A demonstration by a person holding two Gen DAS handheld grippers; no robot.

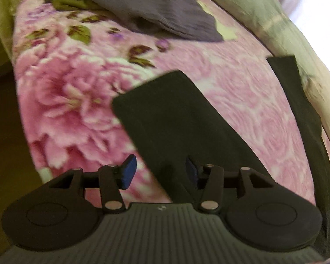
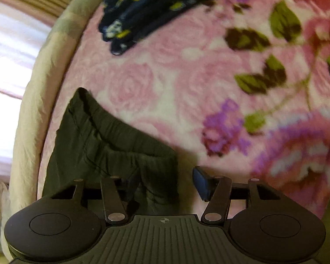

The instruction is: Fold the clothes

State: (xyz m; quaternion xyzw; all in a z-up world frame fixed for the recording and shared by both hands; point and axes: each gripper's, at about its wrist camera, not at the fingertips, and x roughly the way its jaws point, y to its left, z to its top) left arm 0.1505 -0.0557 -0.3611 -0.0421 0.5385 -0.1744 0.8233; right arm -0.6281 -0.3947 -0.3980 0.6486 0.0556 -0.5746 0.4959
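Black trousers lie flat on a pink floral blanket [image 1: 242,92]. In the left wrist view one trouser leg [image 1: 171,114] runs from its hem down under my left gripper [image 1: 160,170], and the other leg [image 1: 297,101] lies along the right side. That gripper is open, its blue pads apart, the right pad over the cloth and the left over the blanket. In the right wrist view the trousers' gathered waistband [image 2: 112,140] lies at the lower left. My right gripper [image 2: 167,183] is open above the waistband's corner, and its pads do not press on the cloth.
A grey garment [image 1: 160,11] and an olive one [image 1: 72,3] lie at the blanket's far end. A navy flowered garment [image 2: 147,6] lies beyond the waistband. A pale quilt [image 1: 275,15] [image 2: 39,92] borders the blanket; the bed's edge drops off to the left [image 1: 2,114].
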